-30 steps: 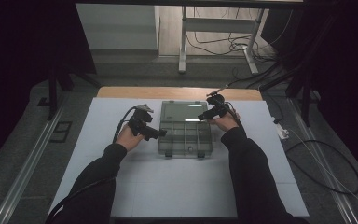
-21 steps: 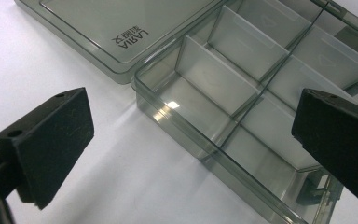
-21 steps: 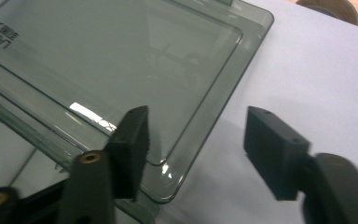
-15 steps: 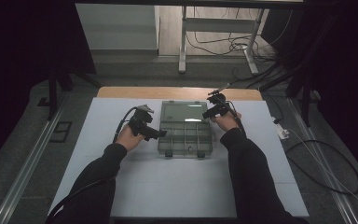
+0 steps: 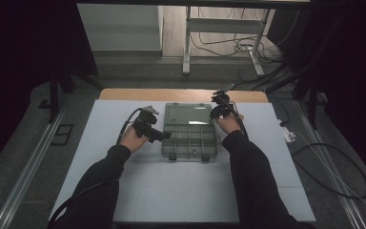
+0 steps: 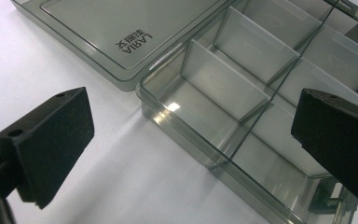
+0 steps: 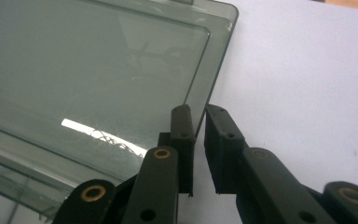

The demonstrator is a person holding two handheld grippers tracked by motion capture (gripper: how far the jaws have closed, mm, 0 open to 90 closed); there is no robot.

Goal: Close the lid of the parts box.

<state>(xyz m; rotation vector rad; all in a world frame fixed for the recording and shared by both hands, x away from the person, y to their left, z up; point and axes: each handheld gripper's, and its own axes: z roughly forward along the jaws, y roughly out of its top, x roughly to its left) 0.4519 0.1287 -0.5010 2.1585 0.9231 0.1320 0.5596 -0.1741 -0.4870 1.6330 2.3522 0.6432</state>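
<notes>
A clear grey compartment box (image 5: 189,142) lies on the white mat with its lid (image 5: 189,114) folded flat behind it. My left gripper (image 5: 167,136) sits at the box's left side. Its jaws stand wide open around the near corner compartment (image 6: 214,116), beside the lid (image 6: 121,32). My right gripper (image 5: 213,113) is at the lid's right edge. Its jaws have just been closing, and the two pads (image 7: 182,135) now pinch the lid's thin rim (image 7: 200,93) between them. The compartments in view hold nothing.
The white mat (image 5: 186,191) covers the table, and a wooden strip (image 5: 181,94) shows at the far edge. A small white object (image 5: 289,137) lies off the mat's right side, with cables on the floor. A metal stand (image 5: 187,43) rises beyond the table.
Both hands keep their places. The right gripper's jaws have come together at the lid's right edge. The box and lid have not shifted.
</notes>
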